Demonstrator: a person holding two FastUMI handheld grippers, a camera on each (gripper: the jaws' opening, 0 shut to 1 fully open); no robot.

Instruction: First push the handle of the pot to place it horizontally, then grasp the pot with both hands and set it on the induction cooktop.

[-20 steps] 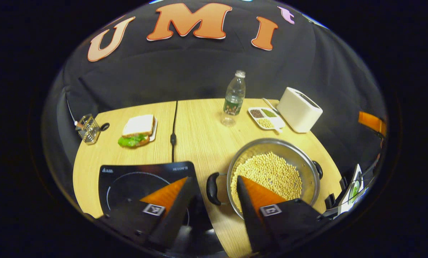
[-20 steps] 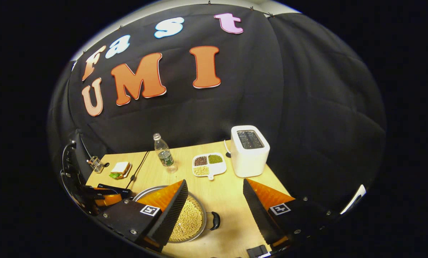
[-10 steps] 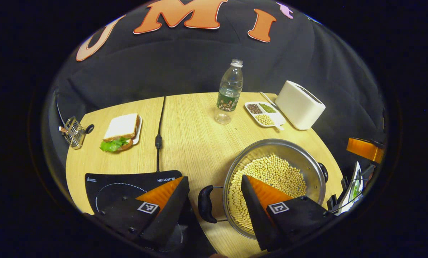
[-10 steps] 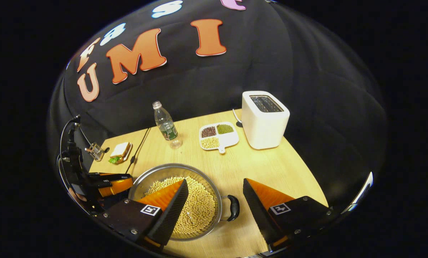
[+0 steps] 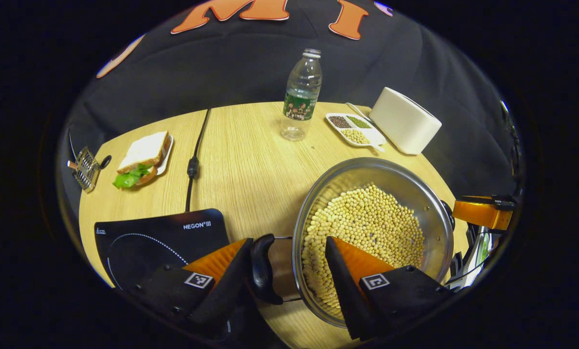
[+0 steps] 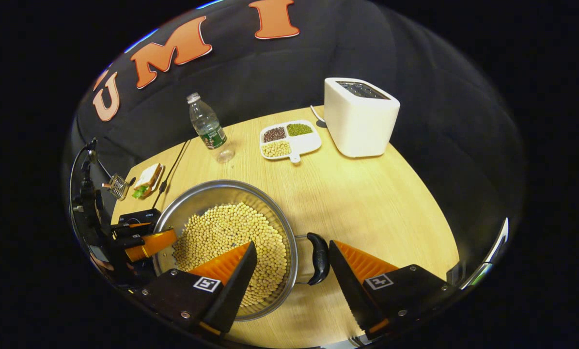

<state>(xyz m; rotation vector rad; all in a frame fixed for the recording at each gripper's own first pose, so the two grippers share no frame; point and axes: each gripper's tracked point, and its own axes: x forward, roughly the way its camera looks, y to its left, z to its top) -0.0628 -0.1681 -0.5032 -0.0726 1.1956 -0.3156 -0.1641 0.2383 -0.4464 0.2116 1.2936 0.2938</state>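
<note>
A steel pot (image 5: 357,174) full of soybeans sits on the wooden table, right of the black induction cooktop (image 5: 148,240). In the left gripper view, my left gripper (image 5: 287,264) is open and straddles the pot's black left handle (image 5: 261,269), which lies close to its left finger. In the right gripper view, my right gripper (image 6: 291,261) is open around the pot's rim (image 6: 207,196) and its right handle (image 6: 318,257), which sits just inside the right finger. The two handles lie along a line across the table. The other gripper (image 5: 480,213) shows at the pot's far side.
Behind the pot stand a water bottle (image 5: 300,97), a divided dish of beans (image 5: 352,128) and a white toaster (image 5: 404,121). A sandwich on a plate (image 5: 141,157), a wire rack (image 5: 83,167) and the cooktop's cable (image 5: 192,167) lie to the left.
Both grippers have come down and forward to the pot. Each handle now sits between a gripper's open fingers. The pot has stayed in place.
</note>
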